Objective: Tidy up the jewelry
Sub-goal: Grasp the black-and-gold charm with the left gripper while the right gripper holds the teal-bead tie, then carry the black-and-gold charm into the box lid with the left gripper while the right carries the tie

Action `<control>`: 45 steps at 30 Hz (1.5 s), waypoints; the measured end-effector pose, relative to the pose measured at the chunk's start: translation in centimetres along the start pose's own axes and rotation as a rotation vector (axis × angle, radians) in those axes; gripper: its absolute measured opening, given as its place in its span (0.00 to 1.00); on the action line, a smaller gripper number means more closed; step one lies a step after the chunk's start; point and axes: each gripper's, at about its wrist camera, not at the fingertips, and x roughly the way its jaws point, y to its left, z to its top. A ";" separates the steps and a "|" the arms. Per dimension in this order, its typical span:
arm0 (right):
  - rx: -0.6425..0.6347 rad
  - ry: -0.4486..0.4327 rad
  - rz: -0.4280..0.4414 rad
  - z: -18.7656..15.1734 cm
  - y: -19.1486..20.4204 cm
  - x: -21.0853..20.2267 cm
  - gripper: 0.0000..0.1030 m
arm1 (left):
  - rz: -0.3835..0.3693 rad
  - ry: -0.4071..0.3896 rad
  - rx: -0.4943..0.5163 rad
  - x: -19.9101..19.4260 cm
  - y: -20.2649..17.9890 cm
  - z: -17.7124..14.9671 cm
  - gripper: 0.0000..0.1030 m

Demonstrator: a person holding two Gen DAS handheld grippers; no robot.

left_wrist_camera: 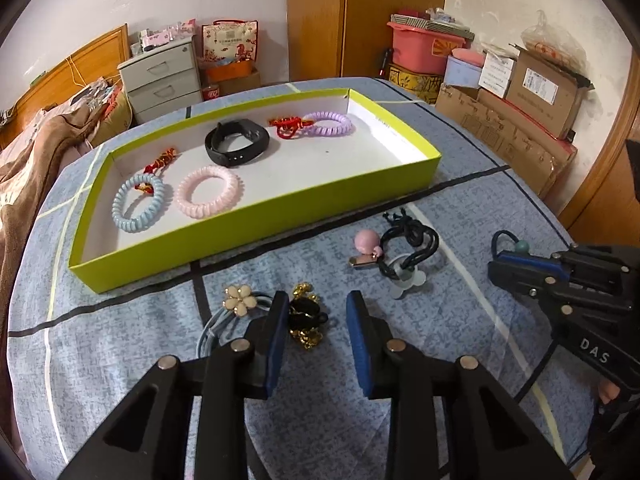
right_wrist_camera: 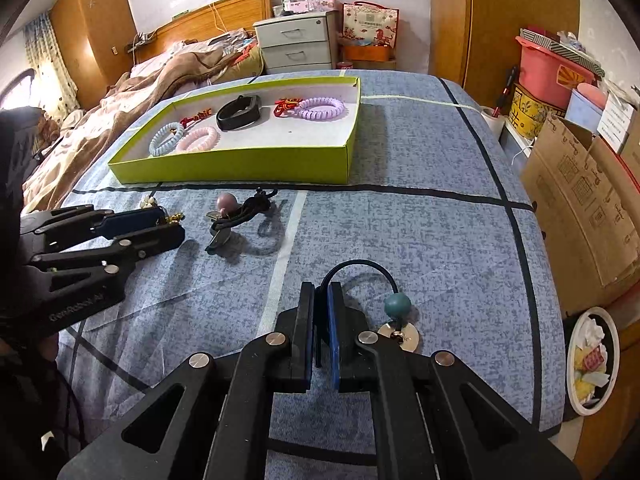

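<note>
Left wrist view: the left gripper (left_wrist_camera: 318, 318), jaws spread, straddles a gold-and-black ornament (left_wrist_camera: 305, 316) at lower centre, apparently readying a grasp; the green tray (left_wrist_camera: 256, 216) above collects sorted pieces.

Right wrist view: the right gripper (right_wrist_camera: 320, 312) at lower centre is clenched on a dark hair tie (right_wrist_camera: 356, 266), presumably for lifting.

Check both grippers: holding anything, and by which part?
The right gripper is shut on the dark hair tie, pinching its elastic loop; the teal bead lies free. The left gripper is open around the black-and-gold ornament, holding nothing.
</note>
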 end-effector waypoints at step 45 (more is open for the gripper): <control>-0.058 -0.150 0.093 9.7 0.5 -2.5 0.06 | -0.078 -0.126 -0.071 -2.6 4.2 6.9 0.16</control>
